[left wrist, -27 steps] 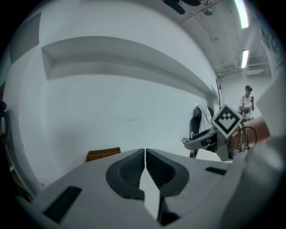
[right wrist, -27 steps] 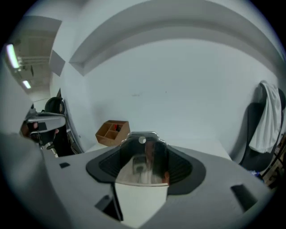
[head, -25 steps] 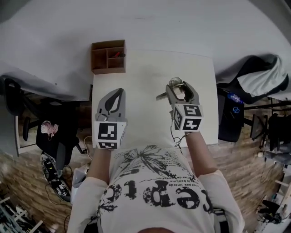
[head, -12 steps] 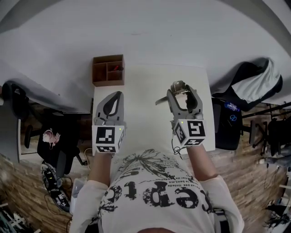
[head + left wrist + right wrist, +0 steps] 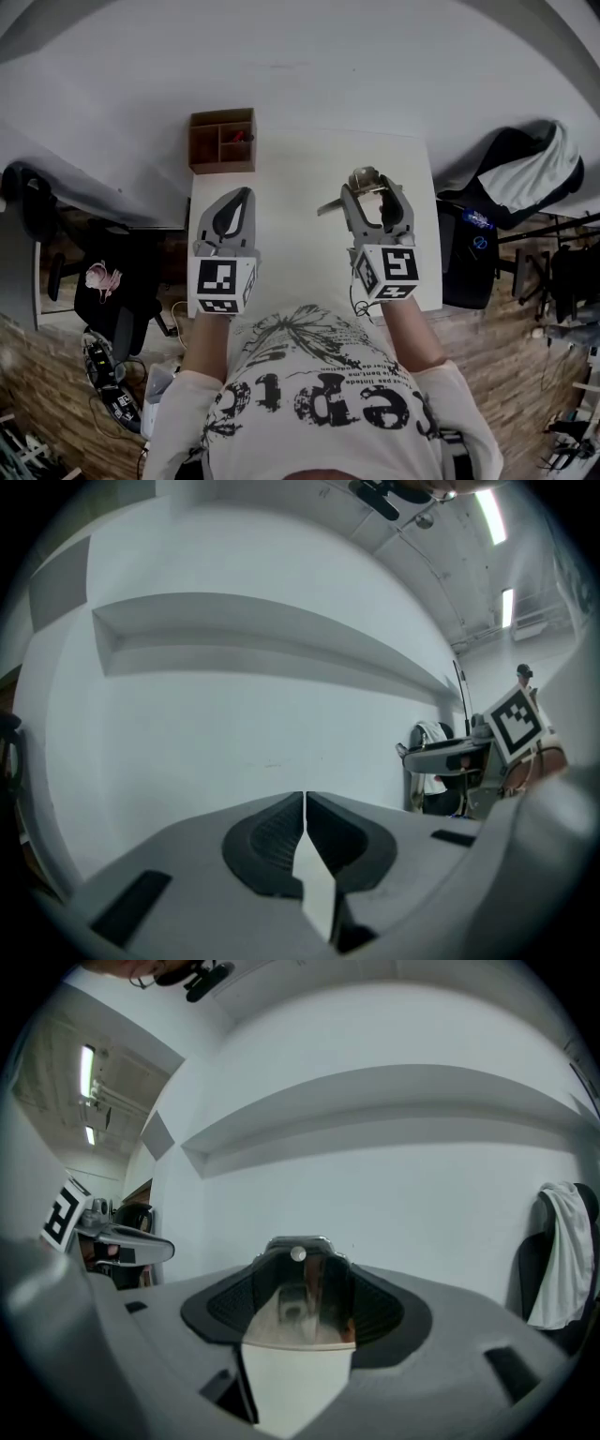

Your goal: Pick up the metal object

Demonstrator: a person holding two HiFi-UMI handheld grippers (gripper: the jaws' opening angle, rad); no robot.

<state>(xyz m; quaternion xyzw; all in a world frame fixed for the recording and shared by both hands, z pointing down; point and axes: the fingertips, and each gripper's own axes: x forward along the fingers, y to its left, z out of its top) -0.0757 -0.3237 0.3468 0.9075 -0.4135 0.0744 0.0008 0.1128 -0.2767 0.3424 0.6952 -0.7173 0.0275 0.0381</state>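
The metal object [image 5: 305,1288] is a shiny piece with a flat handle; it sits clamped between the jaws of my right gripper [image 5: 302,1283]. In the head view the right gripper [image 5: 368,181] holds it above the white table [image 5: 300,169], with the metal object [image 5: 362,177] poking out at the tips and its handle reaching left. My left gripper [image 5: 238,199] hovers over the table's left side, jaws pressed together with nothing between them. The left gripper [image 5: 304,803] faces a white wall.
A brown wooden organiser box [image 5: 222,141] with compartments stands at the table's far left corner. A dark chair with a white garment [image 5: 525,164] is to the right of the table. A black office chair [image 5: 37,211] stands on the left.
Both grippers have held nearly still over the table. The head camera shifted slightly, so the table and box sit a little lower in view than one second ago.
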